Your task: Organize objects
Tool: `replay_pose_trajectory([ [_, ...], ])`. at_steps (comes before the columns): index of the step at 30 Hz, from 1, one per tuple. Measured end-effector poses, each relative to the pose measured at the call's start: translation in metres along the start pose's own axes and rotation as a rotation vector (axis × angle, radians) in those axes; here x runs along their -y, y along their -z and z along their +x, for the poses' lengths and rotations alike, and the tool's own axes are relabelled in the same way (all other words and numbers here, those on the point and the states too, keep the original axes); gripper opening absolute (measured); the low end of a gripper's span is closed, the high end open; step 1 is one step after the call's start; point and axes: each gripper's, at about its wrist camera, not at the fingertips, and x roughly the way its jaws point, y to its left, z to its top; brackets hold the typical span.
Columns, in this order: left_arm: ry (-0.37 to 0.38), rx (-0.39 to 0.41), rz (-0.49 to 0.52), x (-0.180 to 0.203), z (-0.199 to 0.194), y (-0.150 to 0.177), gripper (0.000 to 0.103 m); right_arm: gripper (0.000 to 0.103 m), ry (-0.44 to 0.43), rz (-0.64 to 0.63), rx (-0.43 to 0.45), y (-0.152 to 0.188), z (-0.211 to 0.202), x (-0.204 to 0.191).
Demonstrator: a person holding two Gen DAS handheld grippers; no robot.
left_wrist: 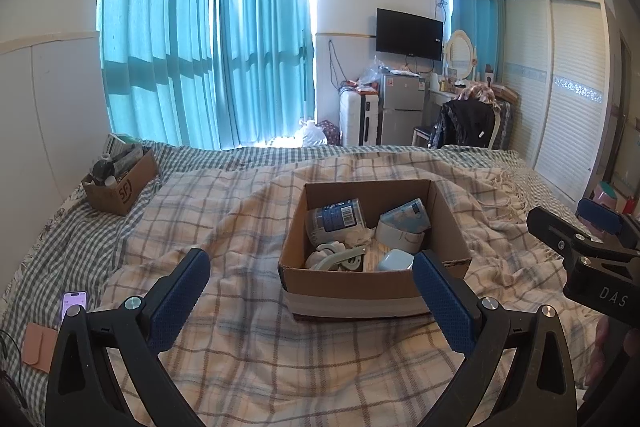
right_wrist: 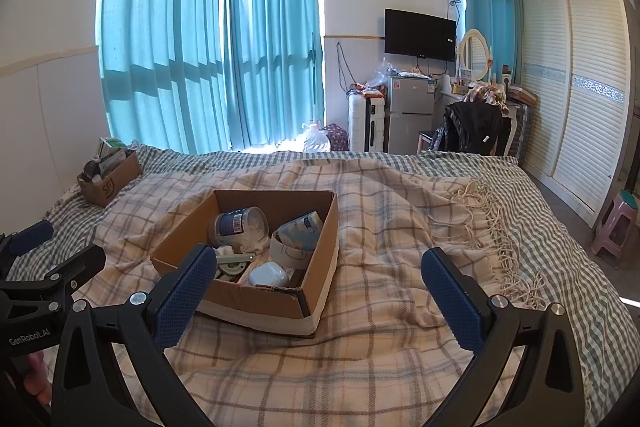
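**Two spread grippers above a box on the bed**

From the left wrist view, the left gripper (left_wrist: 310, 291) hangs over the plaid blanket (left_wrist: 240, 355) with its blue fingers spread wide and nothing between them. Just ahead stands the open cardboard box (left_wrist: 352, 287). Inside it lie a plastic jar (left_wrist: 334, 219) on its side, a tissue pack (left_wrist: 406, 217), a white tape roll (left_wrist: 396, 237), a pale clip (left_wrist: 340, 259) and a small white case (left_wrist: 396, 261). A phone (left_wrist: 73, 303) lies on the bed at the left, and a second box (left_wrist: 120, 187) stands far left.

From the right wrist view, the right gripper (right_wrist: 316, 293) is also spread wide and holds nothing. The box sits to its left, beside the left finger.
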Motion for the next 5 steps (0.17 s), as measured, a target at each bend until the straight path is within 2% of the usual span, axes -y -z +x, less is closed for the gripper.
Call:
replay_pose_trajectory([
  [5, -0.011, 0.01, -0.001, -0.0004, -0.0015, 0.0013, 0.103, 0.103, 0.001, 0.0, -0.001, 0.0011, 0.0004, 0.0003],
])
